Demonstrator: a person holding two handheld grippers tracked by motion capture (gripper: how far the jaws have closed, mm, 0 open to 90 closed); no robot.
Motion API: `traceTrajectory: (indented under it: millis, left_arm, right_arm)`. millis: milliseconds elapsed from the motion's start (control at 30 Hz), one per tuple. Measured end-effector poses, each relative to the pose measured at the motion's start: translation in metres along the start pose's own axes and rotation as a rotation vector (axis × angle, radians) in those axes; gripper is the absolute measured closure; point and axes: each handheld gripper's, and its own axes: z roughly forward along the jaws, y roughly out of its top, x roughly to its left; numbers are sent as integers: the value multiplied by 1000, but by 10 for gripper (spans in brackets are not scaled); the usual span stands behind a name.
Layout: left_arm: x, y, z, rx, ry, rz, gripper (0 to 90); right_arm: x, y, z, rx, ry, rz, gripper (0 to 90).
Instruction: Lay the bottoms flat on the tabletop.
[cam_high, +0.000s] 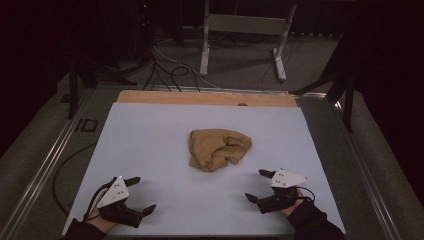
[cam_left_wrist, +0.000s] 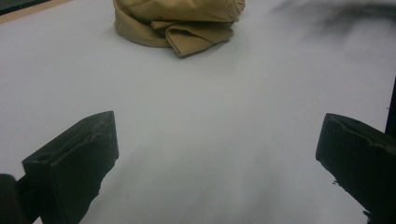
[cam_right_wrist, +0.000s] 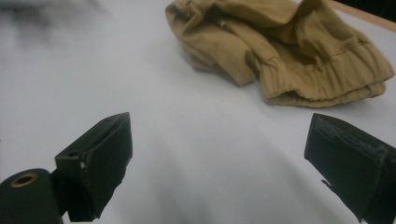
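Jaws wide apart and empty on both left gripper (cam_high: 139, 195) and right gripper (cam_high: 260, 185), low over the white bench (cam_high: 150, 140) in a dim room, crumpled tan garment (cam_high: 219, 148) mid-bench, well ahead: soft, light, likely best pinched at the elastic hem (cam_right_wrist: 327, 74).

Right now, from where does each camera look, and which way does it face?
High view: above the near side, facing forward and down on the table; both hands, left gripper and right gripper show.
Left gripper view: low, between its open jaws, facing the cloth.
Right gripper view: the same, nearer the cloth.
All three share the cloth.
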Motion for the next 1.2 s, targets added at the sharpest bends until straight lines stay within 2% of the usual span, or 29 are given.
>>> traceTrajectory:
  millis: [200,367,600,733,900,1067,1200]
  left_arm:
    - [0,1,1,1,-4,3,1]
    - [0,3,4,7,-18,12,1]
    - [-4,8,6,3,-43,18,1]
    - [-7,15,7,-4,-59,28,1]
    - [-7,24,7,-18,-78,21,1]
    - [-8,40,5,-18,-68,50,1]
    - [-7,54,4,-31,-74,69,1]
  right_arm:
    - [-1,0,-3,-1,15,9,79]
    - [1,0,-5,10,-4,5,79]
    - [1,6,-12,-10,-15,20,79]
    - [3,15,-17,-34,-20,27,79]
    - [1,27,-25,-70,-29,30,80]
    - [-6,41,-33,-84,-48,16,84]
    - [-14,55,-40,-92,-35,16,84]
